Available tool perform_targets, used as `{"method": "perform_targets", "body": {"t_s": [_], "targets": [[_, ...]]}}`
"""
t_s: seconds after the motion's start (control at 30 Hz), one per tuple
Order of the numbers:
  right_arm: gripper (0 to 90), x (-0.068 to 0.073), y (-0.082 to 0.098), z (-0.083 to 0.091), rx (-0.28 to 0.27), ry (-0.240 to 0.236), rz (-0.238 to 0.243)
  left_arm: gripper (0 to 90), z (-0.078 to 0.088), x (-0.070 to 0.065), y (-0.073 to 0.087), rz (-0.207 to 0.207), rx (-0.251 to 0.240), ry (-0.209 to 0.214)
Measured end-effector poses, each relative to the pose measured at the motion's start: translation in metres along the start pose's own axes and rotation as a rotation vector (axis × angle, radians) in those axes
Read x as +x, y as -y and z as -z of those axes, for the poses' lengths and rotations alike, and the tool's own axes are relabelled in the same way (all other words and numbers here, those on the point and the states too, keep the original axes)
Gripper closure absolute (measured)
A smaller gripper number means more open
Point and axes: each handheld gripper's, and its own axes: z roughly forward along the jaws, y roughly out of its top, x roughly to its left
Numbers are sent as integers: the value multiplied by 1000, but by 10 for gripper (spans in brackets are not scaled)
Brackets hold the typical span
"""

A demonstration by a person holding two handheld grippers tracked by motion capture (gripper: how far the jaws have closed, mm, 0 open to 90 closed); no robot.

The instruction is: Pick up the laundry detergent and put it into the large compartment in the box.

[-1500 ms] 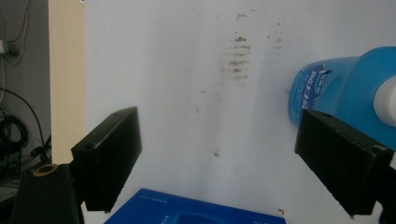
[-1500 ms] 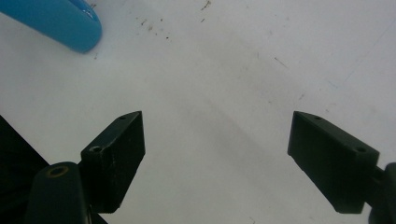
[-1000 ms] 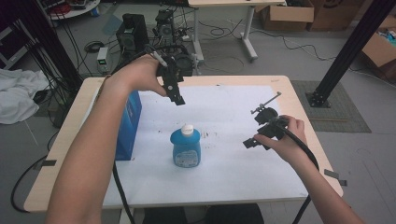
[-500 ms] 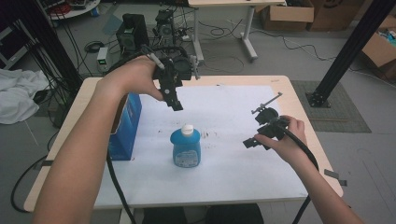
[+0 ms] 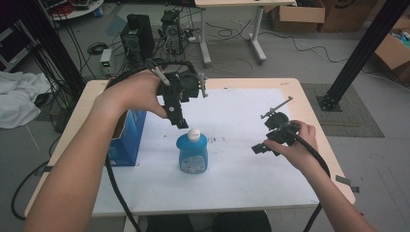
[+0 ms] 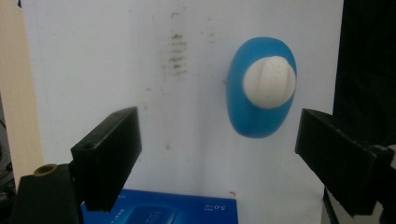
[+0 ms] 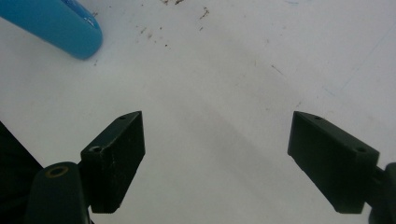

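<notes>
The left gripper (image 5: 180, 118) is held above the table (image 5: 309, 104), pointing down, its jaws spread wide with nothing between them. In the left gripper view the bottle (image 6: 261, 100) is seen from above, nearer the right-hand jaw than the other one, white cap (image 6: 269, 82) uppermost; no contact between jaws and bottle is seen. In the high view the bottle (image 5: 192, 153) stands upright on the white sheet (image 5: 241, 125), just below and beside the left gripper's tips. A blue box (image 5: 126, 137) stands to the left of the bottle, near the sheet's edge. The right gripper (image 5: 263, 145) is held low over the sheet's right part, well apart from the bottle, its jaws likewise wide apart and empty.
</notes>
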Motion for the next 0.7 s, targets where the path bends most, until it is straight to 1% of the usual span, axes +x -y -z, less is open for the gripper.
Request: {"method": "perform_targets", "body": {"t_s": [0.07,0.1,0.13,0.17,0.27,0.33,0.4,0.43,0.53,0.57,0.6,0.63,0.7], "targets": [[187,0,0,0,-2,1,1,152,-2,-2,-1,-2,5,-1],[186,0,1,0,0,0,-1,146,-5,-6,-2,-11,4,-1],[186,0,1,0,0,0,-1,146,-5,-6,-2,-11,4,-1],[186,0,1,0,-2,3,1,147,-7,-9,-3,-13,3,5],[185,0,2,0,-1,2,3,147,-10,-12,-3,-14,5,13],[185,0,3,0,-1,-1,2,147,-16,-16,-5,-17,8,27],[185,0,3,0,-1,1,0,145,-17,-16,-5,-18,7,28],[185,0,3,0,-2,0,-1,141,-20,-18,-6,-24,6,26],[184,0,3,-1,-2,1,3,142,-25,-20,-7,-24,6,36],[183,0,4,-1,-1,-2,5,141,-30,-21,-8,-26,11,44],[183,0,4,-1,-1,-2,5,141,-30,-21,-8,-26,11,44],[182,-1,5,-1,-1,-2,2,139,-35,-23,-9,-29,17,46],[181,0,5,-1,0,-1,1,138,-39,-24,-10,-29,18,49]]}}
